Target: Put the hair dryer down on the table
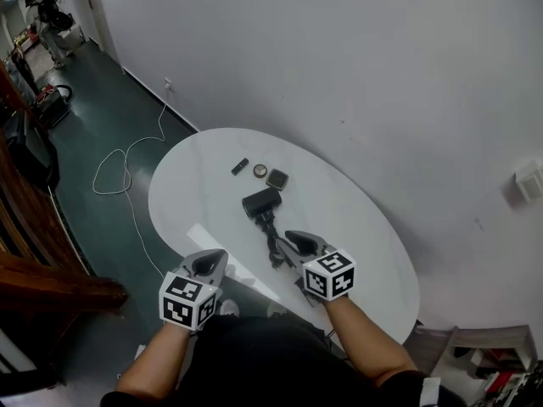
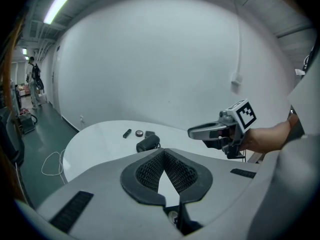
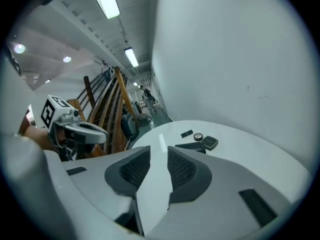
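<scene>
Hair dryer flat on table, barrel crosswise, cord toward near edge; right claw released, left claw clenched empty.

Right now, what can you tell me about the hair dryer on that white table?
The hair dryer is black and plastic-looking, with a short stubby barrel. It lies on its side on the white oval table, its dark bundled cord trailing toward the person. Nothing grips it; the open right gripper is close beside the cord.

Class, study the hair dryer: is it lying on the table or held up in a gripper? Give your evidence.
Lying down: the hair dryer rests flat on the table; the right gripper has nothing between its fingers.
</scene>
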### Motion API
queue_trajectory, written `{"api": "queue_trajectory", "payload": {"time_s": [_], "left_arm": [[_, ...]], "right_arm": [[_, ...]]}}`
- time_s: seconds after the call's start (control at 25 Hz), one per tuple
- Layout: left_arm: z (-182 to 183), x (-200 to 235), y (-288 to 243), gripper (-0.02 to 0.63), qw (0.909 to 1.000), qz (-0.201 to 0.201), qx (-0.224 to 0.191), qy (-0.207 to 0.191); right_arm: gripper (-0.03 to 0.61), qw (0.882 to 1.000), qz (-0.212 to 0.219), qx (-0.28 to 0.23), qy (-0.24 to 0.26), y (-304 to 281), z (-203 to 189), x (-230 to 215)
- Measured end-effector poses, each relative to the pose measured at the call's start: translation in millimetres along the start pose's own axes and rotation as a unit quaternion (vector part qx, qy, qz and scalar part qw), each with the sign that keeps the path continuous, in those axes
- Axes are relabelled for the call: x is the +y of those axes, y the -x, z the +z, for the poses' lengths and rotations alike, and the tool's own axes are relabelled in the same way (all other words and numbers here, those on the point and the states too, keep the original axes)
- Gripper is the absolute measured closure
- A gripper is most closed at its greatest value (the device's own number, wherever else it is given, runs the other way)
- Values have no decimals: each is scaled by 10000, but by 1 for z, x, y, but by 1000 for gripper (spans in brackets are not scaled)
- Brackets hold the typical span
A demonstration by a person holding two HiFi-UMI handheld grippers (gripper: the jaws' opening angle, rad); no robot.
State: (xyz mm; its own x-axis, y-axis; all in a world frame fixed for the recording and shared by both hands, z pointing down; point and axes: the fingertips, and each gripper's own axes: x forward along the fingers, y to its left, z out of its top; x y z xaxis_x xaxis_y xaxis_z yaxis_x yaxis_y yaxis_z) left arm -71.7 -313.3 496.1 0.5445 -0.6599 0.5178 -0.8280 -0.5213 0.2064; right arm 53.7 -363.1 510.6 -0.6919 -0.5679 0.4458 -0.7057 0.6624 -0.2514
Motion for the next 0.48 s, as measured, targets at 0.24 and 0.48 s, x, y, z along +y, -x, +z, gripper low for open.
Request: {"api": "queue_trajectory", "payload": {"time_s": [0.24,0.48], "left_arm": [[17,-8,-1,603,9996,-164,-185,-117],[29,-23,-1,603,9984,-383,-297,-285]], "right_arm": [[565,9958,61,-811,-416,48,27,10],[569,9917,-54,-1141,-589,79,35,3]]}}
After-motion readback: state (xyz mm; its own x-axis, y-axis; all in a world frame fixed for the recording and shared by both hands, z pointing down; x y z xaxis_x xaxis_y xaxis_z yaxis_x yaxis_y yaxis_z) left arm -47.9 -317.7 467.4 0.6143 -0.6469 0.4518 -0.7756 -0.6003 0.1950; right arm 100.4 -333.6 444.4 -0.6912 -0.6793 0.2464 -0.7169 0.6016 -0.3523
